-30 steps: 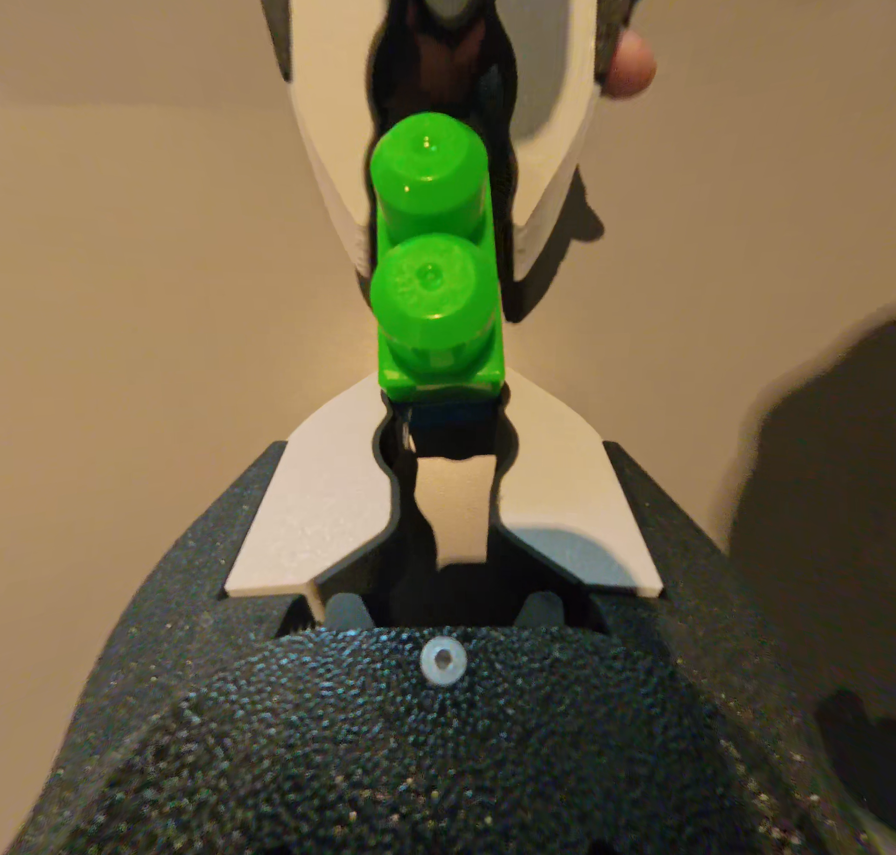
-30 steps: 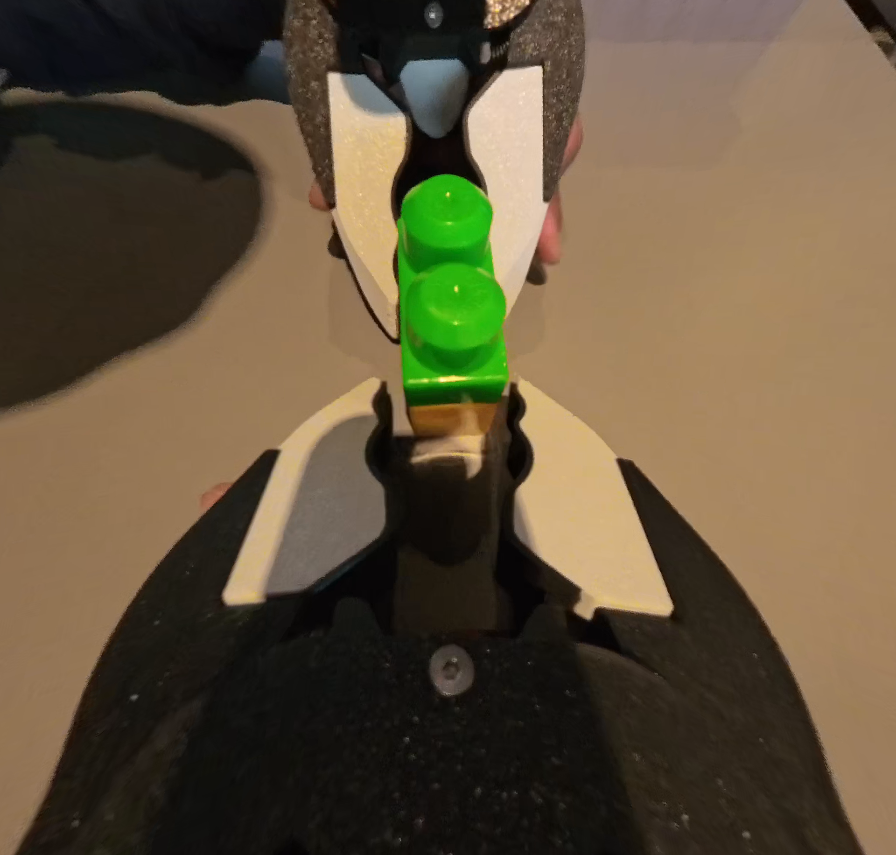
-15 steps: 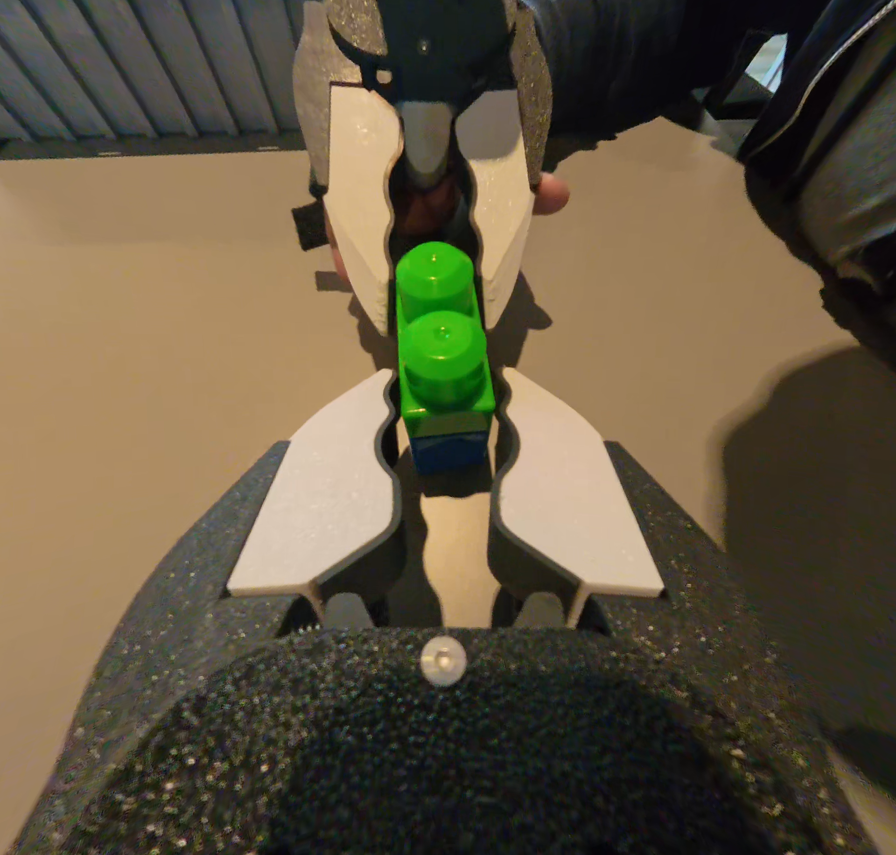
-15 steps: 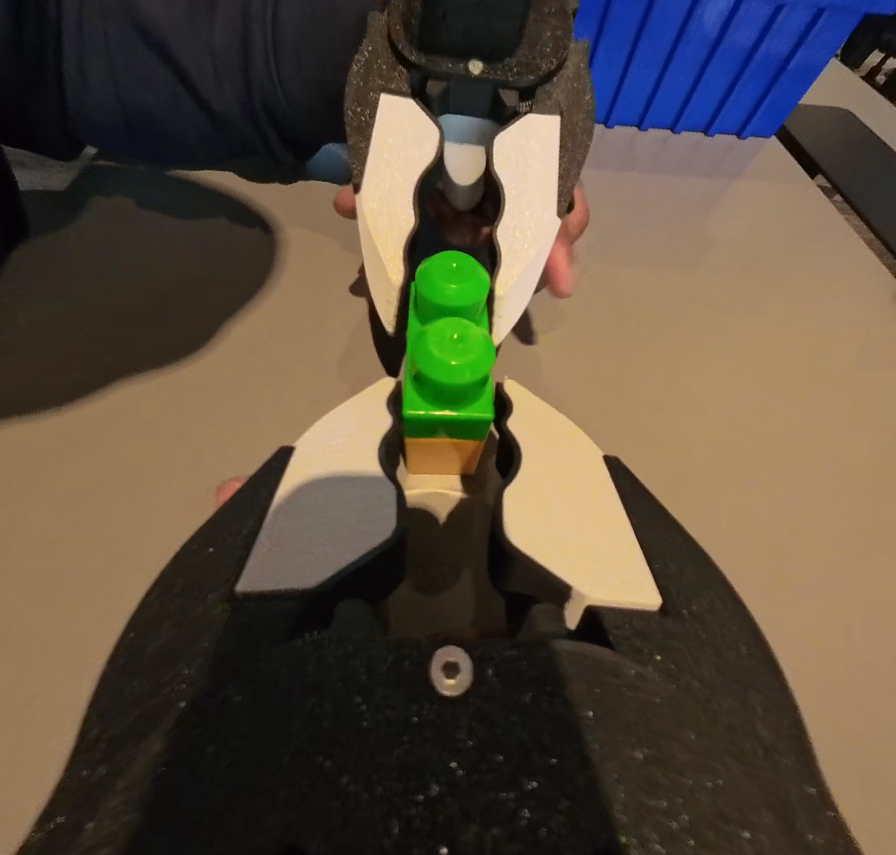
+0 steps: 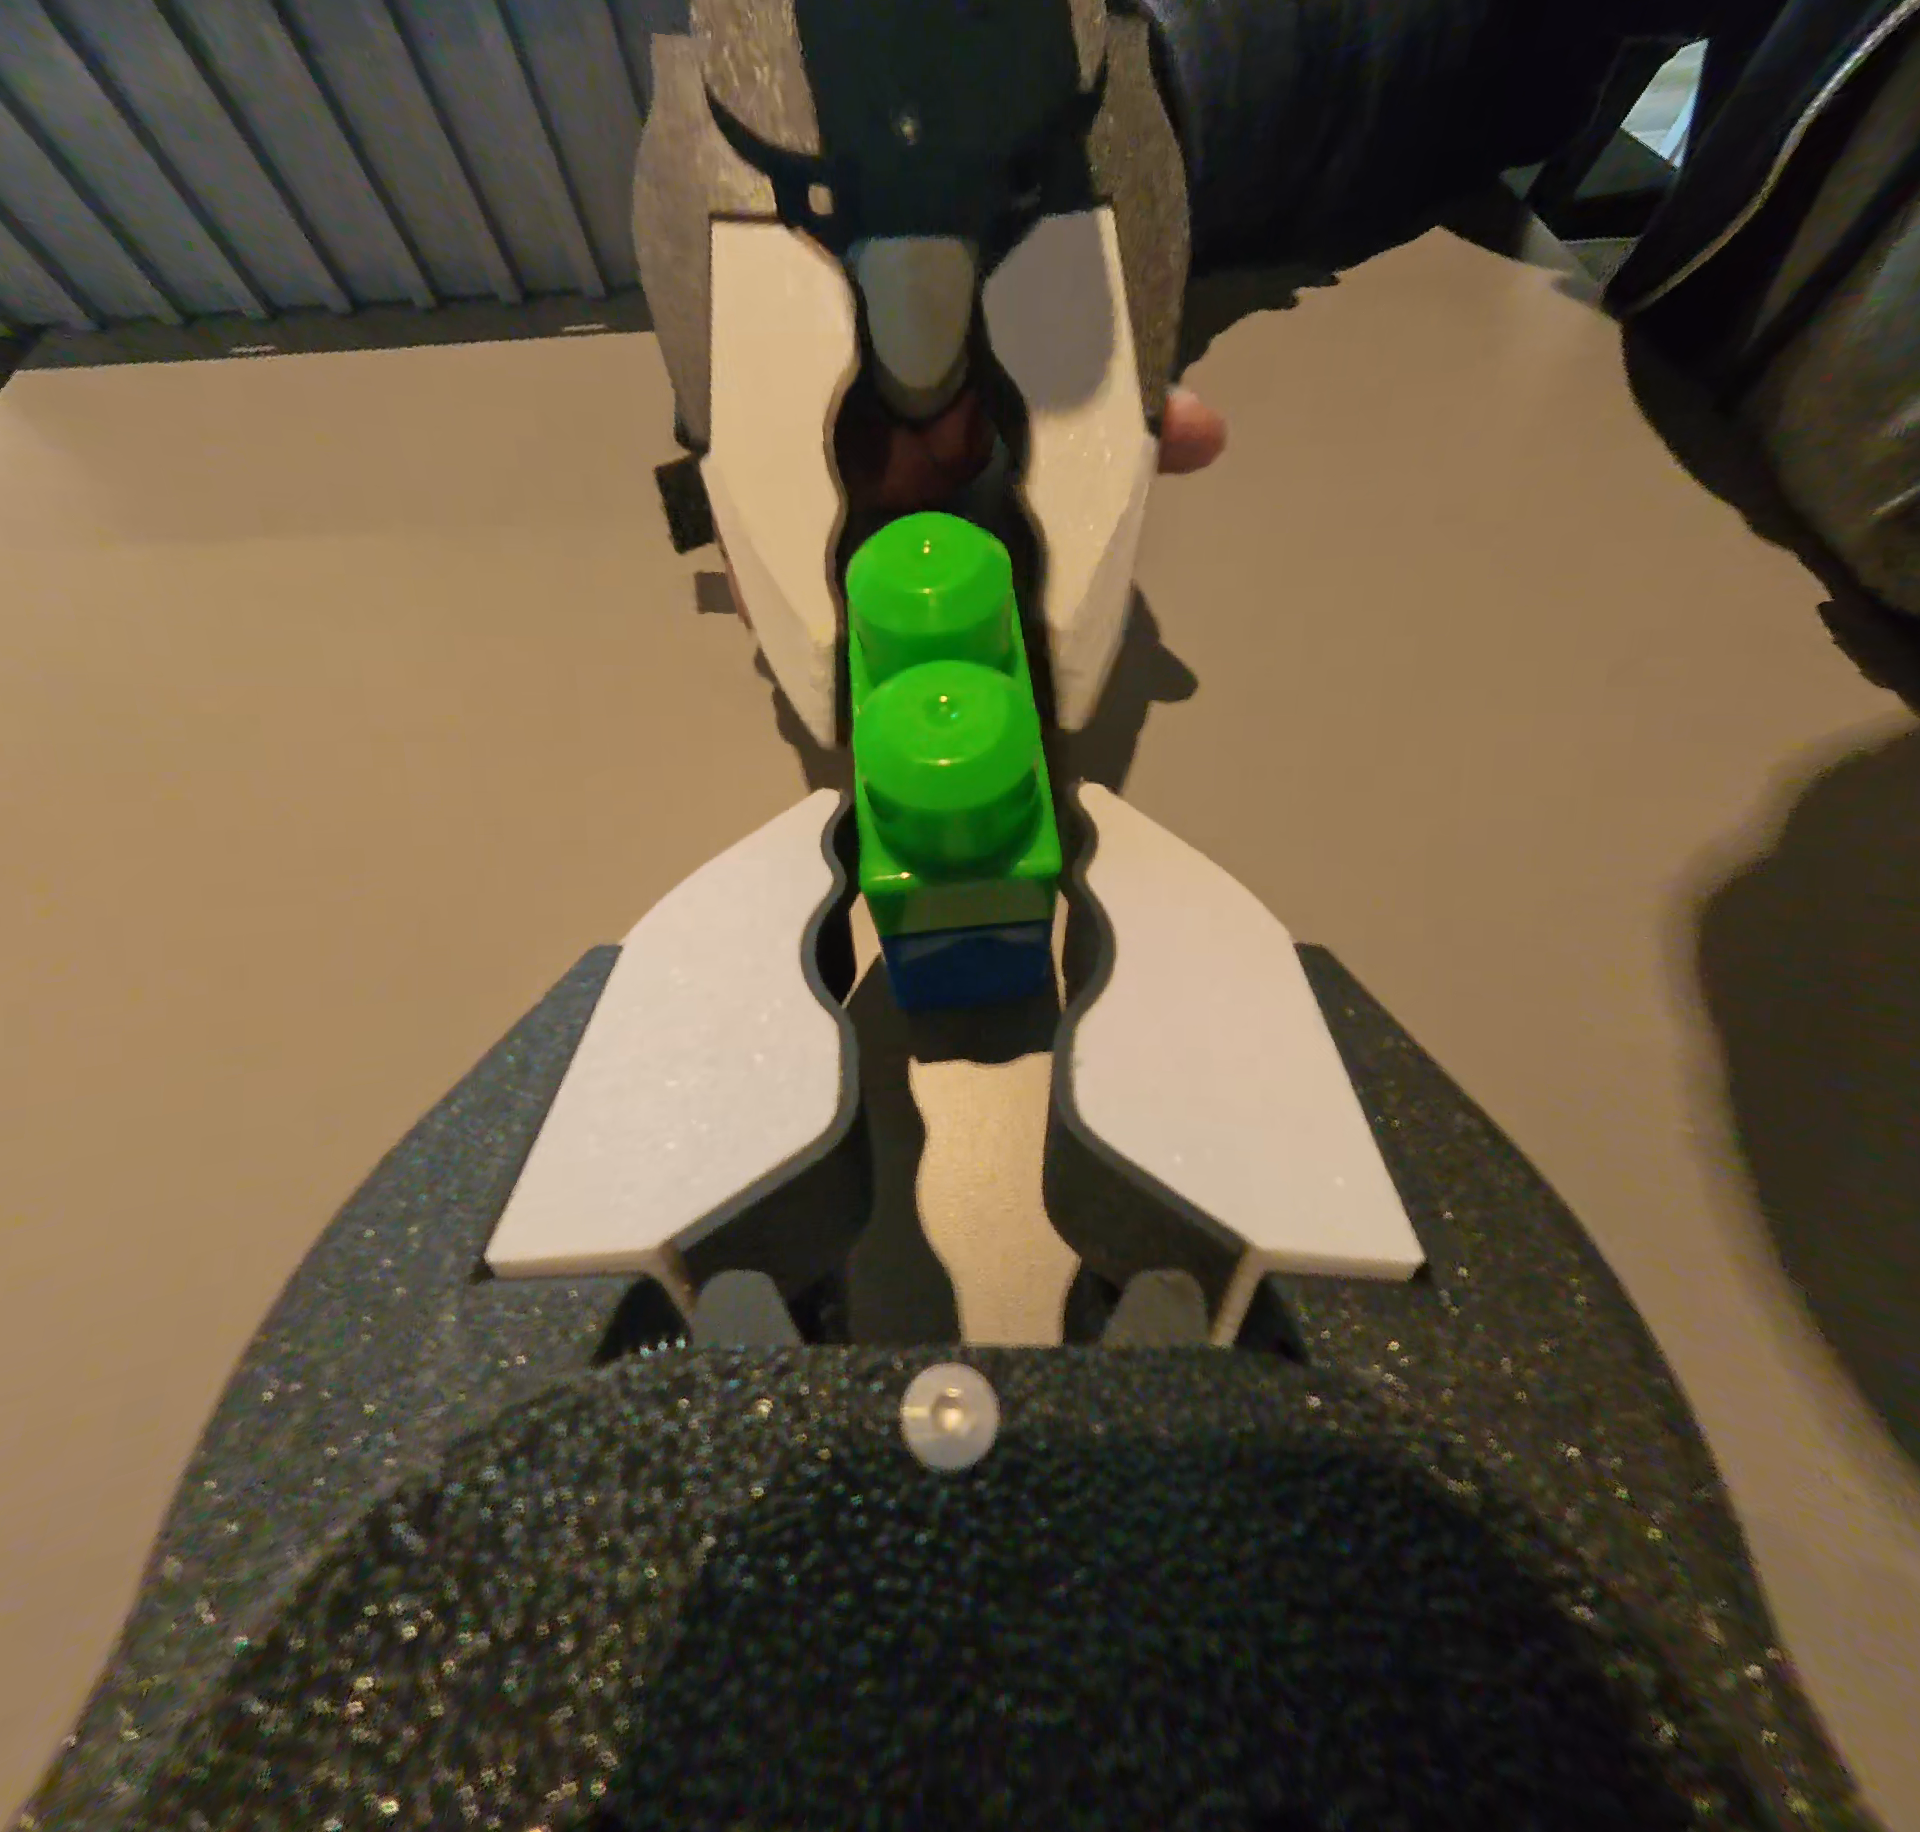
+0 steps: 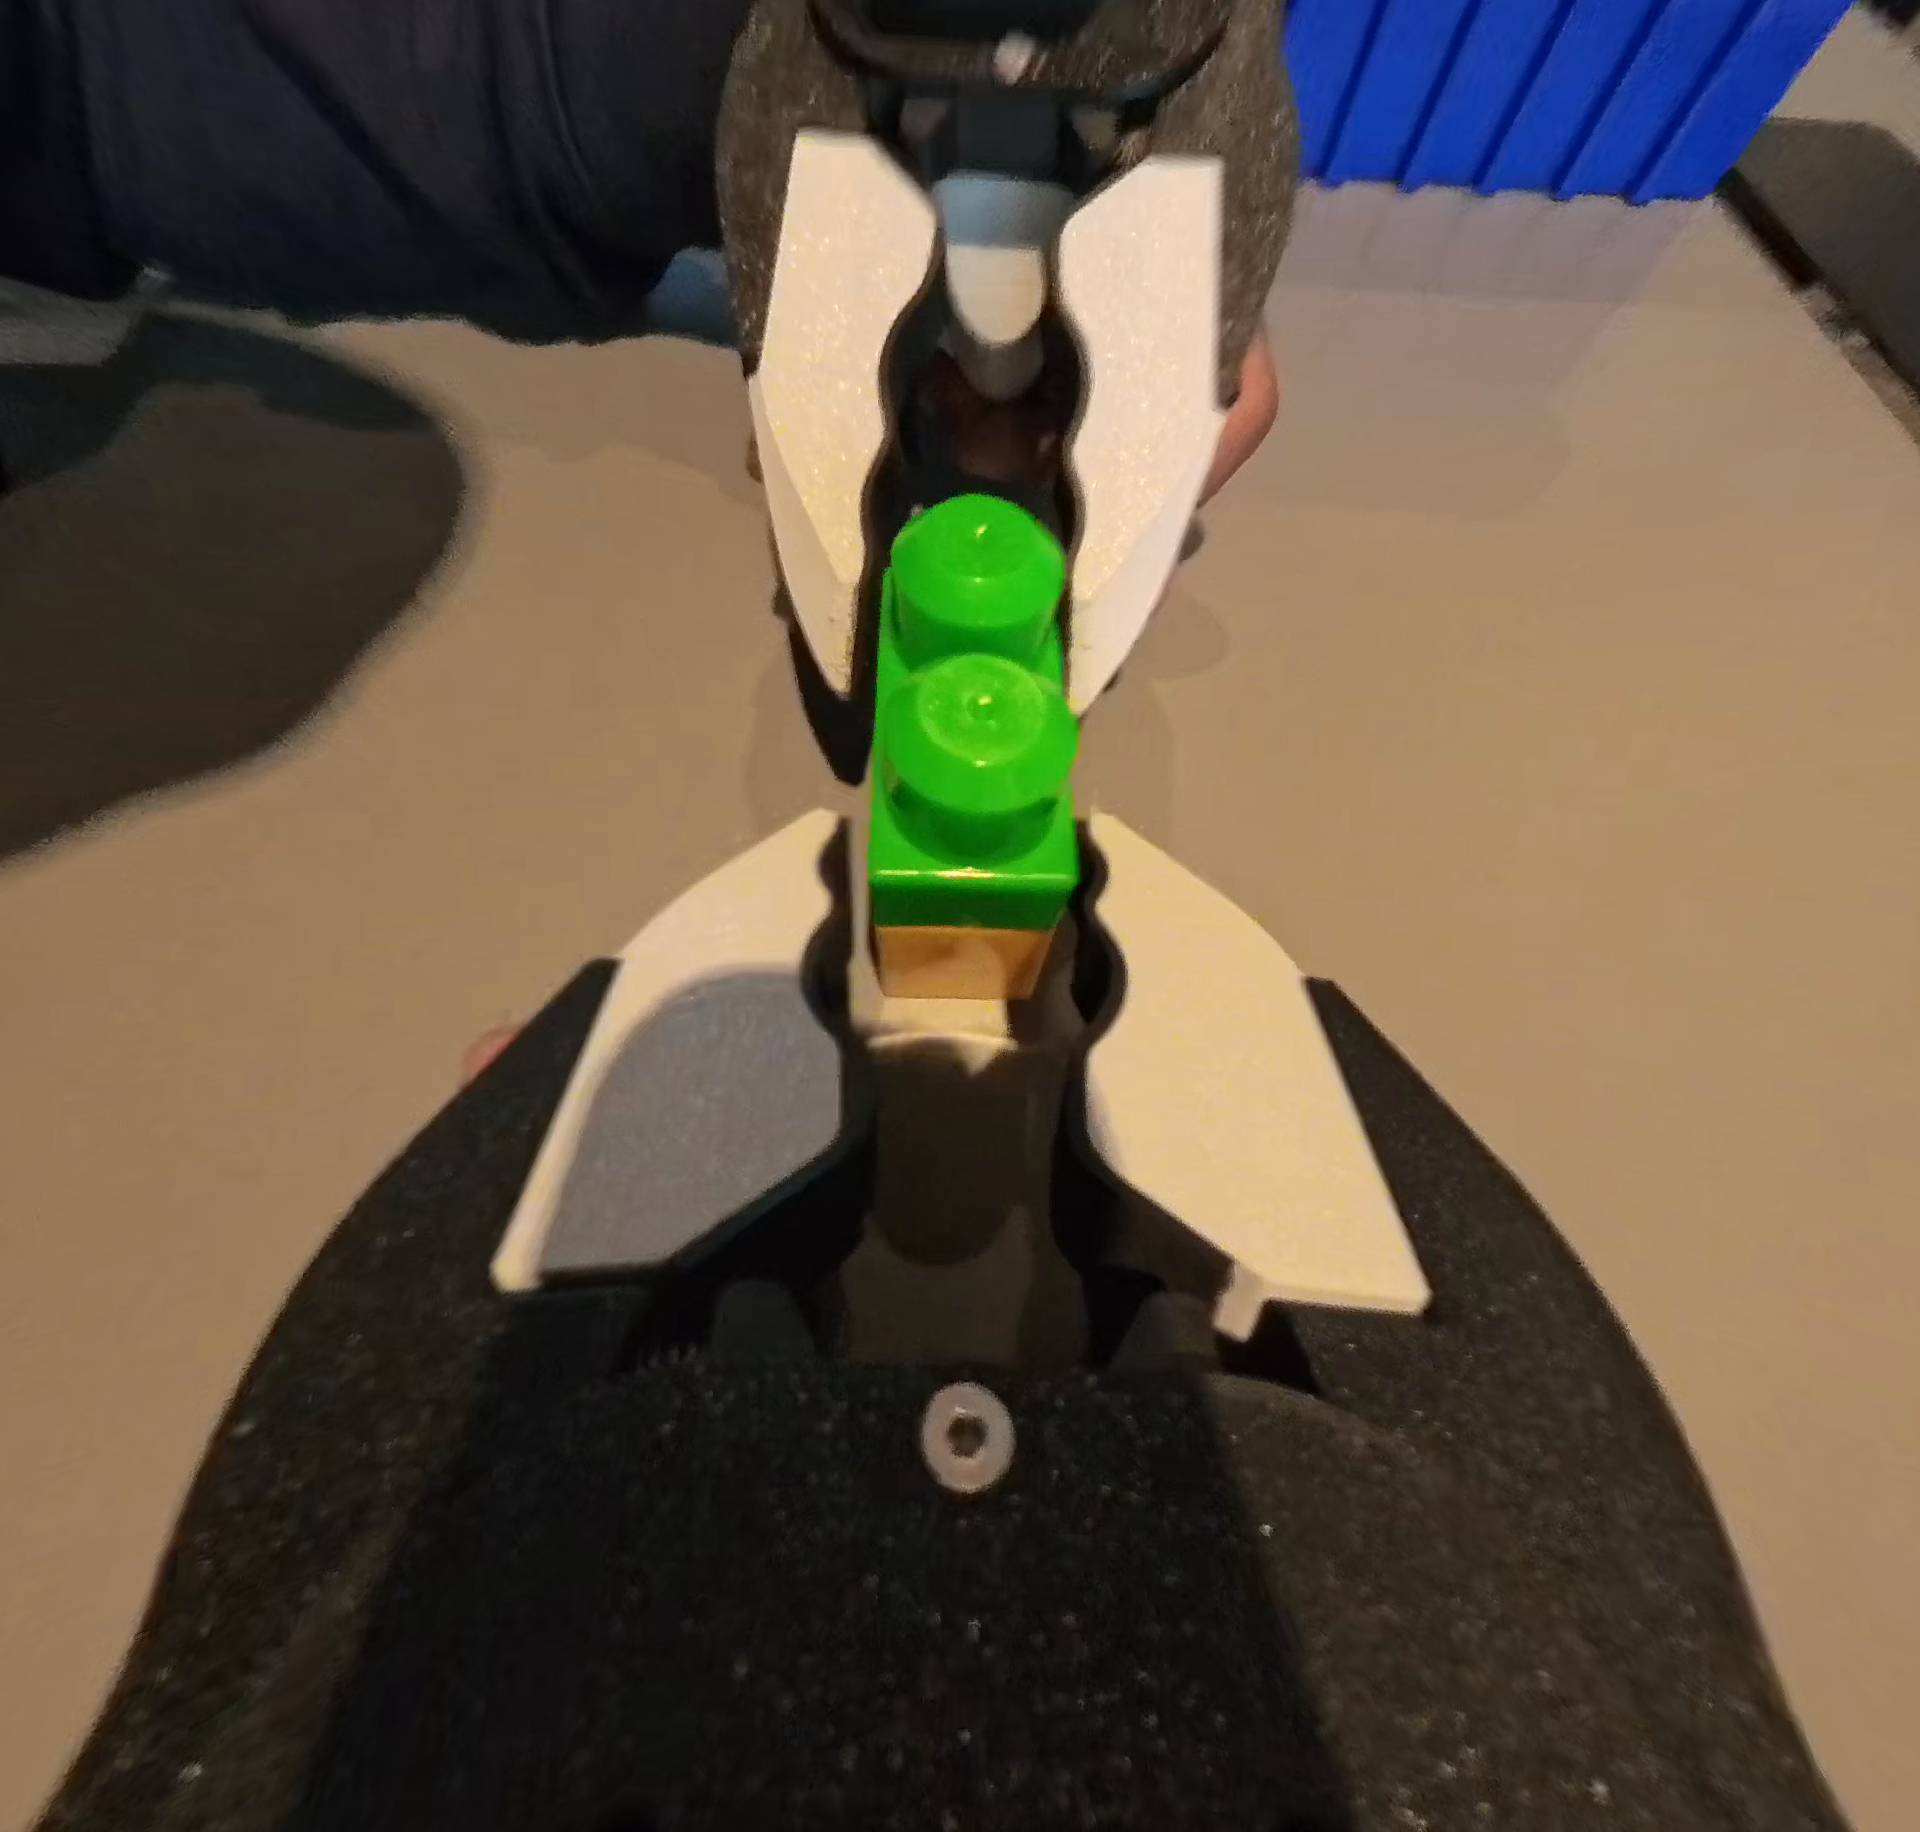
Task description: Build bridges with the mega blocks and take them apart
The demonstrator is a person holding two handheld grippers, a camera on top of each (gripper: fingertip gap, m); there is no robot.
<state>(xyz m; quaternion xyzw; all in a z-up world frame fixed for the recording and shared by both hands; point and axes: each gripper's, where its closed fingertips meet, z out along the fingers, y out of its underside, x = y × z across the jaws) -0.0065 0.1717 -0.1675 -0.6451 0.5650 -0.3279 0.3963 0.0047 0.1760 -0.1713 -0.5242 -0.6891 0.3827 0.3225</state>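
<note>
Left wrist view is showing the bright green two-stud plastic block (image 5: 951, 743) bridging a dark blue block (image 5: 971, 967) and, in the right wrist view, a yellow-orange block (image 6: 961, 961), all on the beige tabletop (image 5: 312, 743). The left gripper (image 5: 956, 899) is clasping the blue end and the right gripper (image 6: 966, 899) the orange end. Judging by this, pulling steadily while keeping both grips level should part them cleanly.

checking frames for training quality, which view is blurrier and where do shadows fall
Right wrist view is softer: the green block and blue bin are smeared. Left wrist view is sharp on the green block, with a dark shadow on the table at right.
</note>
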